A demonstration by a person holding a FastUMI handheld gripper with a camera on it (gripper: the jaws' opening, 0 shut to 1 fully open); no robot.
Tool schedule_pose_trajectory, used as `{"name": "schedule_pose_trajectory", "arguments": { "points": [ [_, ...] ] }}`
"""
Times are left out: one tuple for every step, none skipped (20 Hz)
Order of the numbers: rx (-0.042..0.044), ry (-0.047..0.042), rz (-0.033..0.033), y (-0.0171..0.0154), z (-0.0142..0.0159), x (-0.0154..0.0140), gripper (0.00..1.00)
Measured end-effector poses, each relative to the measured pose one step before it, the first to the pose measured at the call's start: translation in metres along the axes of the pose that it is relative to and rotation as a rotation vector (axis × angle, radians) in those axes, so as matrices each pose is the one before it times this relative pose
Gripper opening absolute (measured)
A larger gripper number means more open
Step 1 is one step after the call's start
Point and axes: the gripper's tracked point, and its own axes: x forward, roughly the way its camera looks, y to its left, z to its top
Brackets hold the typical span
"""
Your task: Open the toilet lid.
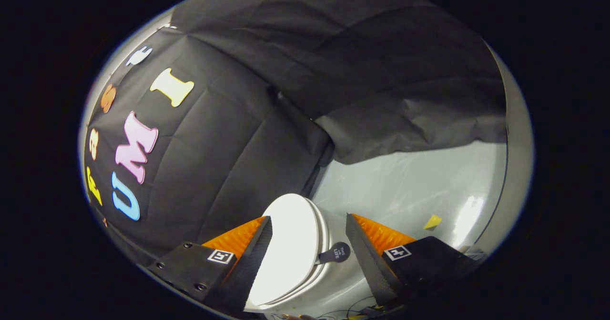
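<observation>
A white toilet lid (290, 248) lies between and just ahead of my gripper (309, 227), seen tilted because the view is rolled. The lid looks closed down on the white bowl (329, 277). A small dark round tab (337, 253) sticks out from the lid's edge toward one finger. My fingers (367, 253) stand wide apart on either side of the lid without pressing on it. The gripper is open.
Grey glossy floor (410, 186) spreads beyond the toilet, with a small yellow scrap (432, 222) on it. Black cloth (228, 148) hangs as the booth's wall close behind the toilet and drapes onto the floor.
</observation>
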Motion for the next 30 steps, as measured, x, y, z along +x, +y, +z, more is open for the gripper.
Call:
{"name": "schedule_pose_trajectory", "arguments": {
  "points": [
    [0.03116, 0.01352, 0.00215, -0.00791, -0.00697, 0.00384, 0.98],
    [0.0309, 0.01602, -0.00029, -0.00557, -0.0065, 0.00365, 0.98],
    [0.03532, 0.01705, 0.00632, -0.00607, -0.00887, 0.00456, 0.98],
    [0.02762, 0.01551, 0.00355, -0.00483, -0.00873, 0.00363, 0.98],
    [0.023, 0.0162, 0.00661, -0.0049, -0.00845, 0.00338, 0.98],
    [0.01833, 0.01739, 0.01089, -0.00179, -0.00621, 0.00688, 0.97],
    [0.01509, 0.01932, 0.00795, -0.00128, -0.00632, 0.00697, 0.97],
    [0.01477, 0.01676, 0.00445, -0.00326, -0.00522, 0.00482, 0.97],
    [0.01577, 0.01397, 0.00873, -0.00208, -0.00416, 0.00381, 0.97],
    [0.01885, 0.00943, 0.009, -0.00242, -0.0037, -0.00077, 0.93],
    [0.01372, -0.01045, 0.00206, -0.00365, -0.00002, 0.00147, 0.89],
    [0.01869, -0.01732, 0.01005, -0.00082, 0.00276, 0.00116, 0.89],
    [0.02581, -0.00799, 0.00971, -0.00291, 0.00186, 0.00056, 0.87],
    [0.02559, 0.00962, -0.00708, -0.00461, -0.00223, -0.00047, 0.78],
    [0.00877, 0.00983, -0.01369, -0.00479, -0.00417, -0.00032, 0.79],
    [-0.00414, -0.01382, -0.00649, -0.00542, 0.00051, 0.00152, 0.79],
    [-0.00084, -0.0144, 0.003, -0.00269, 0.00281, -0.00031, 0.79],
    [0.00787, -0.00307, 0.00691, -0.00227, 0.00208, 0.00134, 0.78],
    [0.00999, 0.0077, 0.00234, -0.00008, -0.00256, -0.00004, 0.78],
    [0.00653, 0.0141, -0.00176, -0.0033, -0.00615, 0.00402, 0.78],
    [0.00141, 0.01421, 0.00314, 0.00058, -0.00505, 0.00493, 0.78],
    [0.00217, 0.00568, 0.01096, 0.00264, -0.0034, 0.00315, 0.78],
    [0.00208, 0.00882, 0.01178, 0.00346, -0.00059, 0.00552, 0.79],
    [0.00504, 0.0021, 0.00039, -0.00045, -0.00179, 0.00414, 0.66],
    [0.00938, 0.00275, 0.01778, 0.00348, -0.00081, 0.0045, 0.53],
    [0.00574, 0.00934, -0.00181, -0.00216, -0.00252, 0.00257, 0.48],
    [0.00601, 0.00564, 0.00626, -0.00046, -0.00104, 0.00574, 0.42],
    [0.0126, 0.01435, 0.00223, 0.00099, -0.00192, 0.00147, 0.36],
    [0.01673, 0.01217, 0.00897, 0.00114, -0.0029, 0.00316, 0.36],
    [0.01013, 0.01294, 0.00417, 0.00076, -0.00188, 0.00278, 0.36]
  ]
}}
